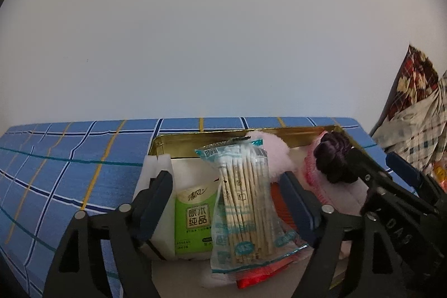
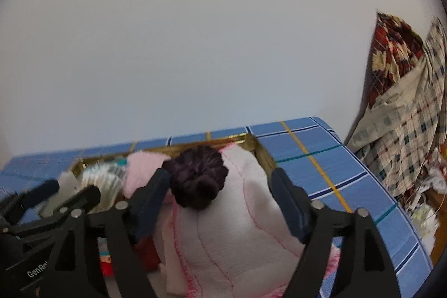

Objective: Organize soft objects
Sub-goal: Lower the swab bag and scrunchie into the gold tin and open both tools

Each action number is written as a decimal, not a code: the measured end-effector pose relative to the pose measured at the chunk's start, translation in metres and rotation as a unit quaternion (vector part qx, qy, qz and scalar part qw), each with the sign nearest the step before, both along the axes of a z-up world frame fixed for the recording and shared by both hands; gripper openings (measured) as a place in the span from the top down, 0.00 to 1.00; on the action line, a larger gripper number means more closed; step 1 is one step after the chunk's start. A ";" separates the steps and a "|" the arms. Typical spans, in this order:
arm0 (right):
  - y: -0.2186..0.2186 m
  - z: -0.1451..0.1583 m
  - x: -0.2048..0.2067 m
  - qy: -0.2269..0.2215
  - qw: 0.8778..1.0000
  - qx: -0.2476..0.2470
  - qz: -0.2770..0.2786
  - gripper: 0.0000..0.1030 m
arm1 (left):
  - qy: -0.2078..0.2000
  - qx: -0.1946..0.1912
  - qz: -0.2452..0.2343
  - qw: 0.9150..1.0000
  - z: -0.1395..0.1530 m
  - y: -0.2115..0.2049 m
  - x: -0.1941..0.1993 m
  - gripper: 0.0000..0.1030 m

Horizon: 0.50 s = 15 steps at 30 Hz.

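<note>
In the gold tin (image 1: 293,130), both our claws, left (image 1: 226,189) and right (image 2: 220,183), stand apart; the swab packet (image 1: 245,203) leans loosely and could topple if nudged.

Both grippers open, side by side over the tin at the table's far edge

The left gripper (image 1: 226,183) points forward and somewhat down, its jaws spread wide and its dark blue pads (image 1: 155,203) pressing on nothing. Just to its right the right gripper (image 2: 220,186) tilts down the same way, jaws equally apart, pads (image 2: 290,203) clear of what lies between them. Each gripper's black fingers show at the edge of the other's view.
</note>
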State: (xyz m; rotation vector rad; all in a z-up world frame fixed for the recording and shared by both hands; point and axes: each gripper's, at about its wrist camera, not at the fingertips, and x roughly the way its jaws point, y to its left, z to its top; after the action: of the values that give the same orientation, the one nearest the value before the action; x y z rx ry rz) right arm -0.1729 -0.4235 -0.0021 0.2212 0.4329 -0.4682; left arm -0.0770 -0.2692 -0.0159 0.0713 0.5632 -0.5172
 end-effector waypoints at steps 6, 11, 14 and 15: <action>-0.005 -0.002 0.001 -0.004 1.000 0.013 -0.006 0.22 | -0.010 0.013 0.000 1.000 -0.001 0.007 -0.003 0.19; 0.002 0.001 -0.001 -0.010 1.000 0.005 -0.009 0.22 | -0.005 0.014 0.002 1.000 -0.002 0.008 -0.001 0.19; 0.004 0.005 -0.006 -0.024 1.000 -0.003 -0.011 0.11 | -0.010 0.019 -0.002 1.000 -0.002 0.009 -0.002 0.19; 0.005 0.006 -0.007 -0.031 0.999 -0.007 -0.013 0.08 | -0.015 0.022 -0.002 1.000 -0.001 0.008 -0.004 0.18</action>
State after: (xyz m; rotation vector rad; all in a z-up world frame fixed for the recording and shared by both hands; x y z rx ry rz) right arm -0.1804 -0.4185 0.0043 0.2283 0.3665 -0.4881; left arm -0.0807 -0.2610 -0.0173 0.1212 0.5446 -0.5075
